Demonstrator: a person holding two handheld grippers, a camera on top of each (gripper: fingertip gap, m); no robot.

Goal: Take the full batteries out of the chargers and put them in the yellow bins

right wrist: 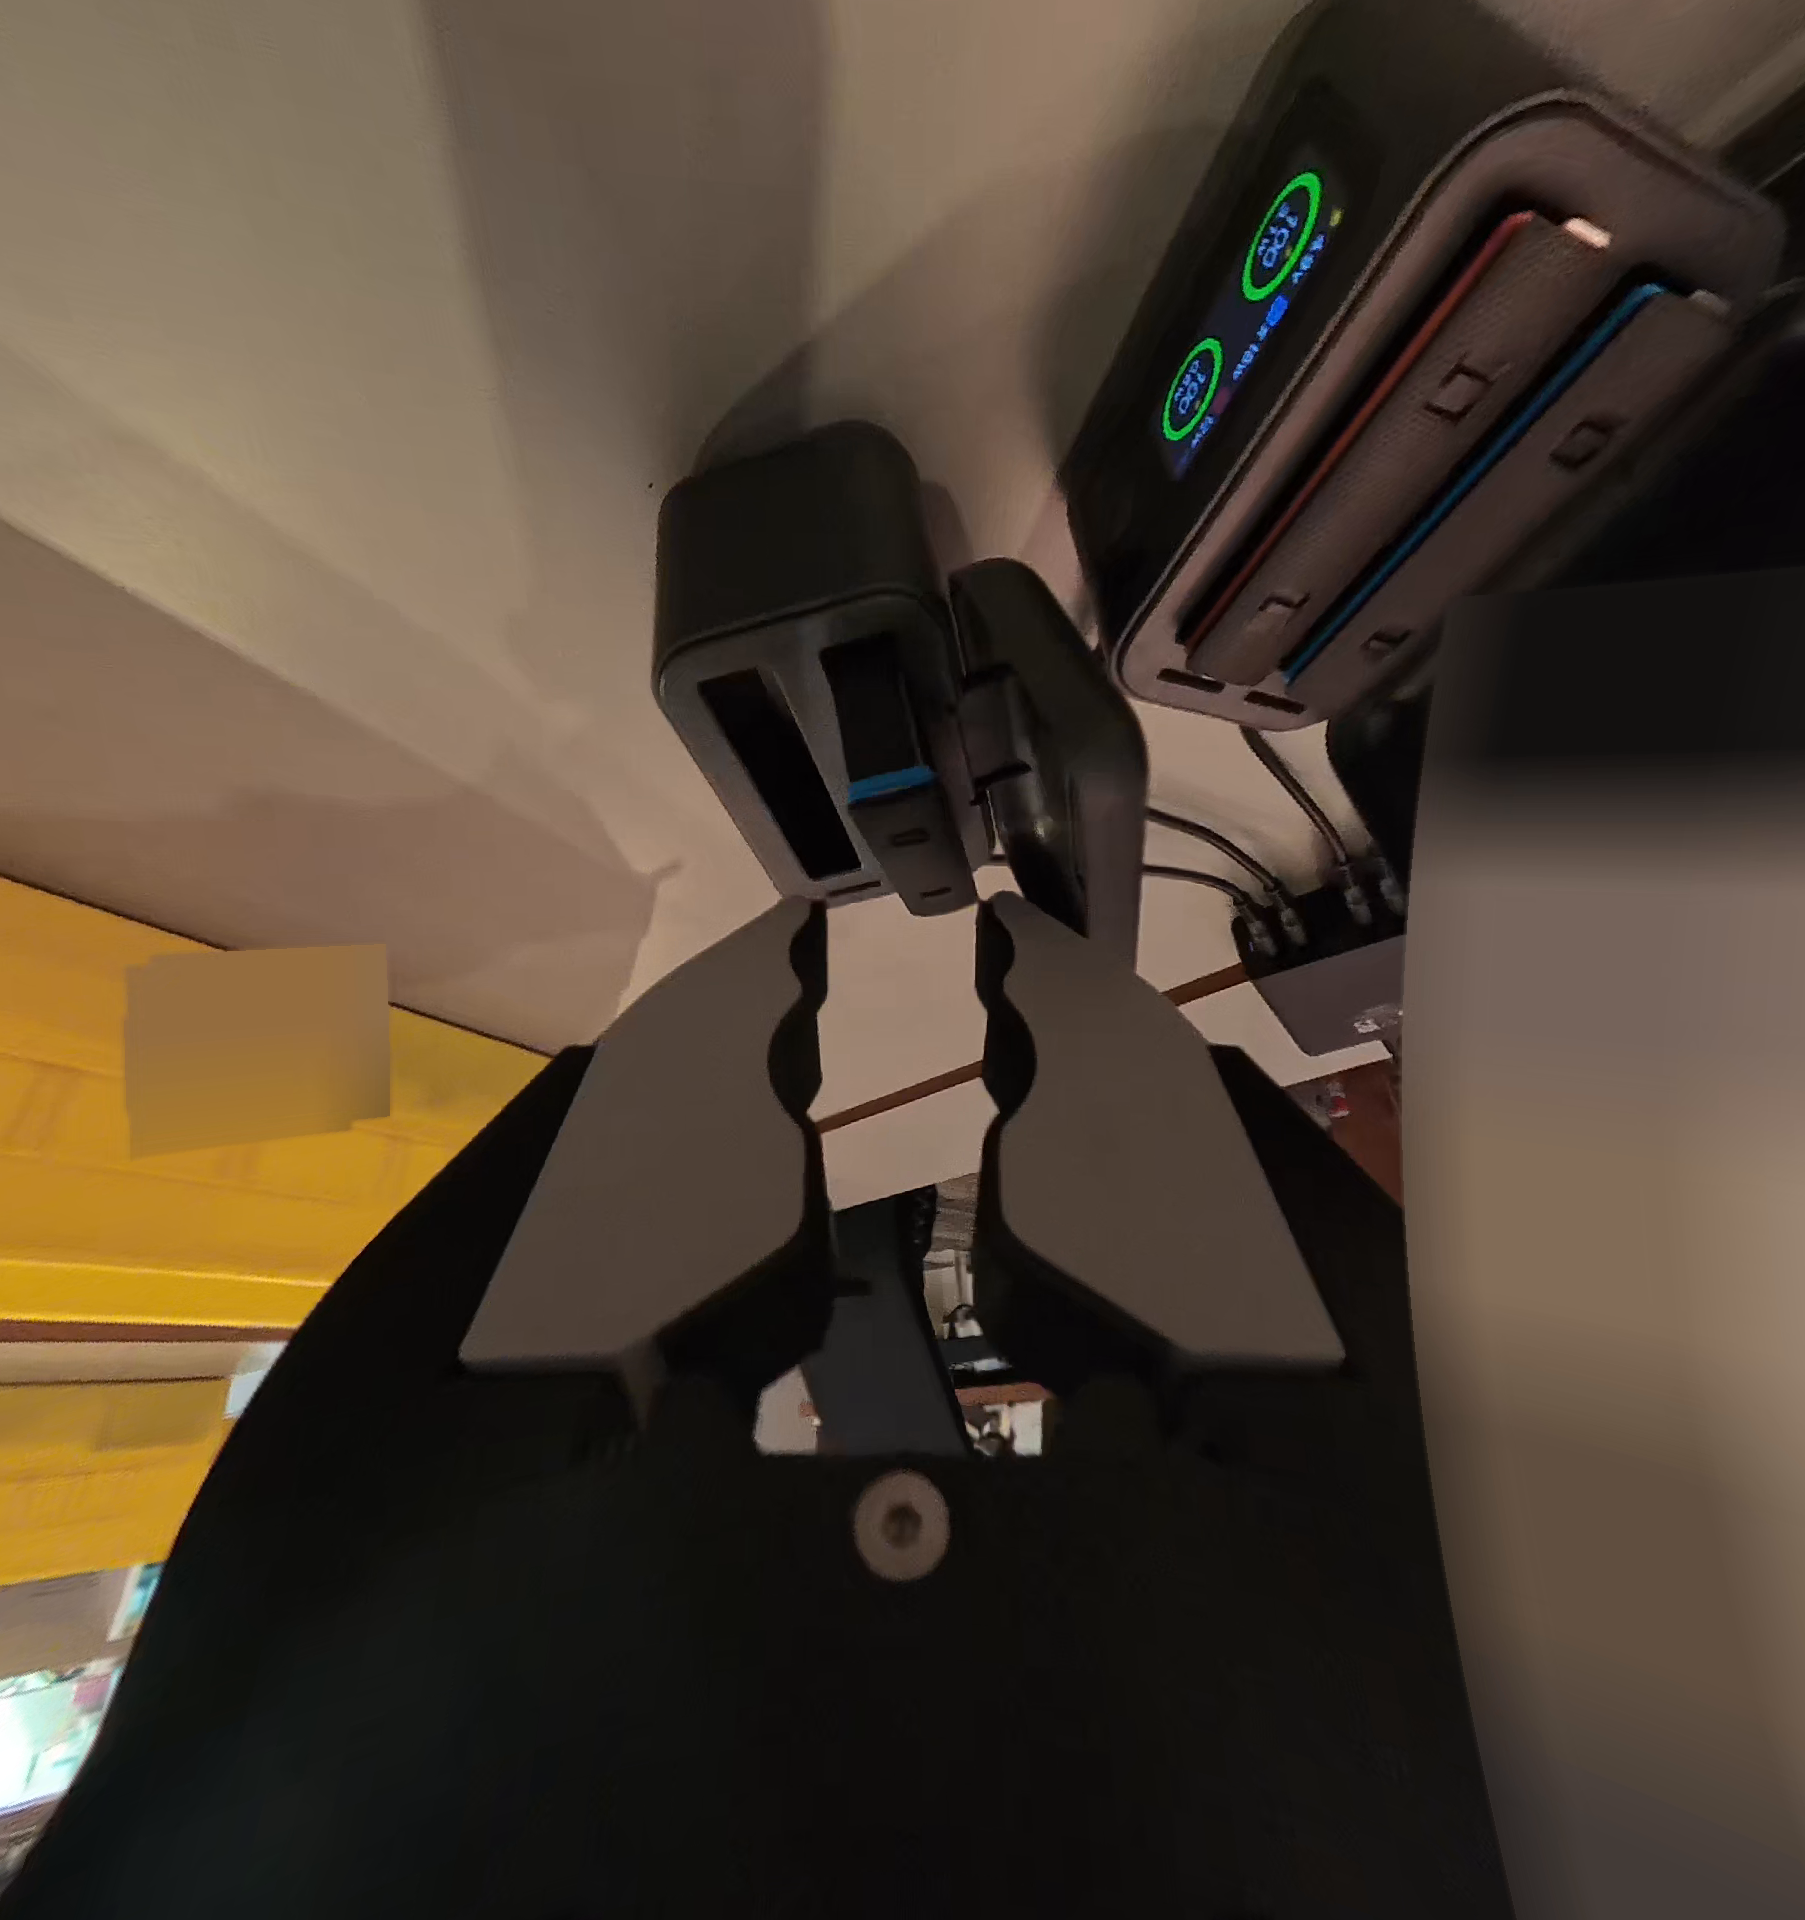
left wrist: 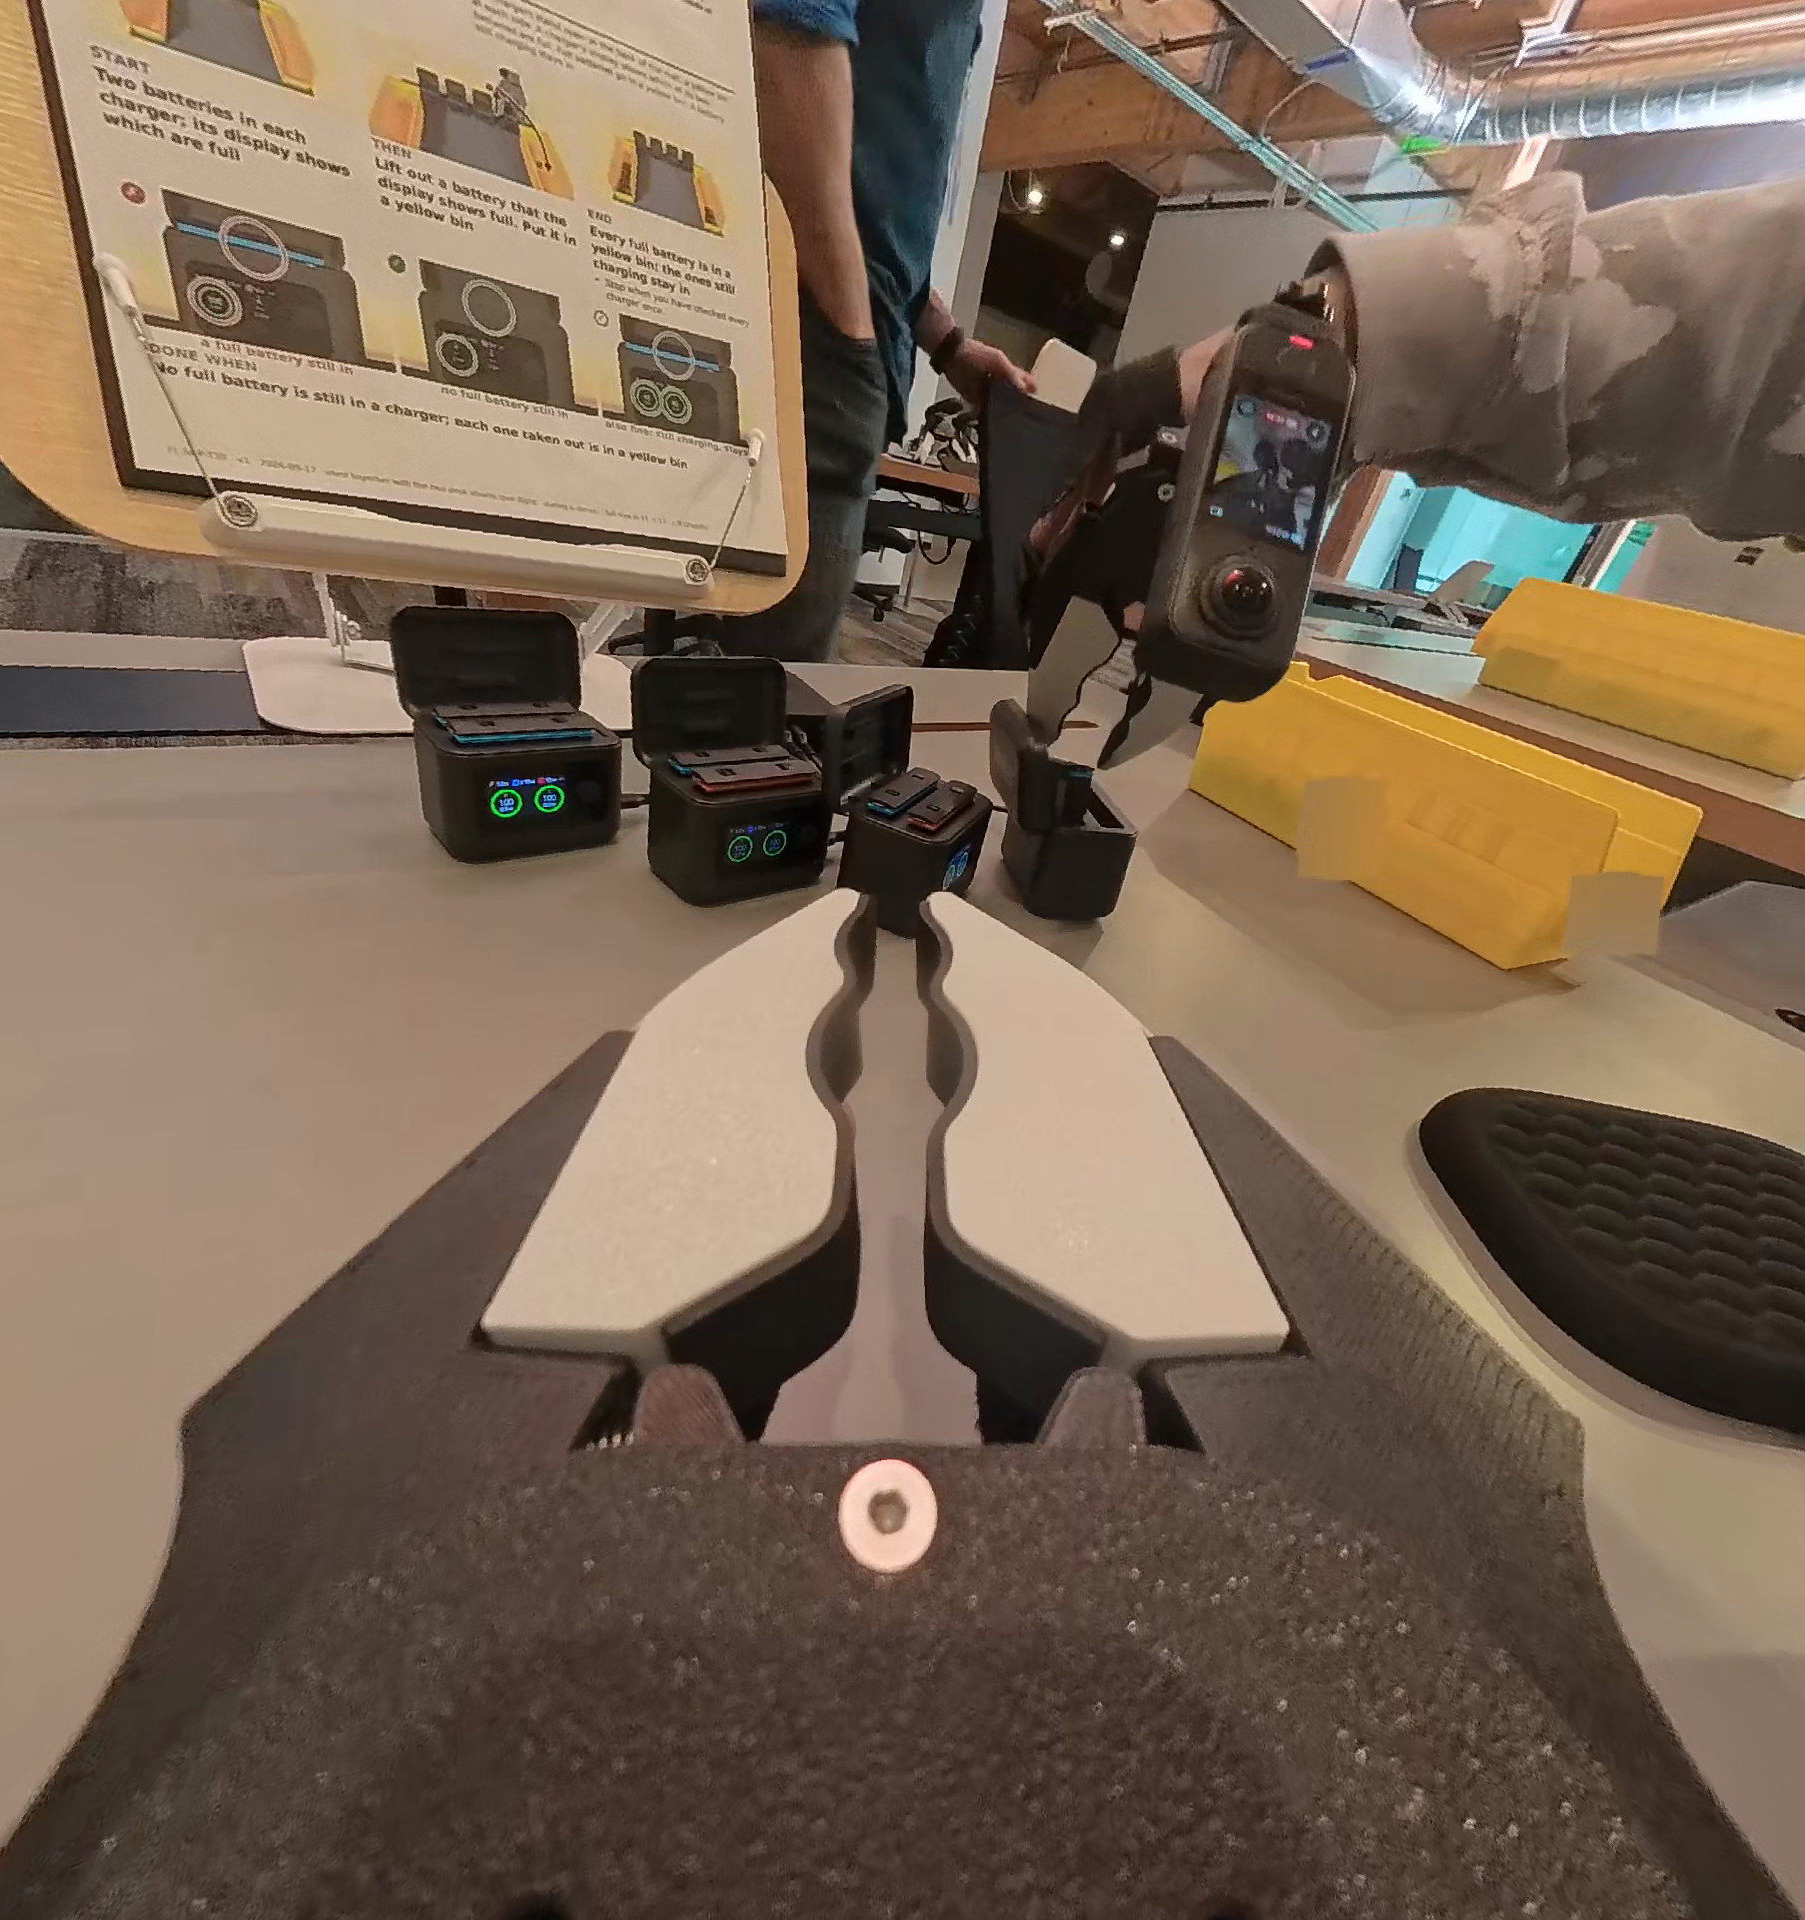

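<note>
Blue-banded battery (right wrist: 903, 821) upright in charger (right wrist: 804, 644), long axis vertical; right gripper (right wrist: 903, 909) jaws parted, empty; left gripper (left wrist: 896, 914) jaws slightly parted, empty

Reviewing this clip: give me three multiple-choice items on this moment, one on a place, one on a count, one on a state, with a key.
1. Where is the right gripper?
A. over a yellow bin
B. just above the rightmost charger
C. resting on the black mat

2. How many chargers stand in the row on the table?
A. two
B. four
C. six

3. How do the slots of the rightmost charger stand?
A. one empty, one holding a blue-banded battery
B. both full
C. both empty

Key: 1 B, its tips sit at that charger's top in the left wrist view. 2 B, four open black chargers show there. 3 A, the right wrist view shows one dark empty slot beside the battery.
</note>
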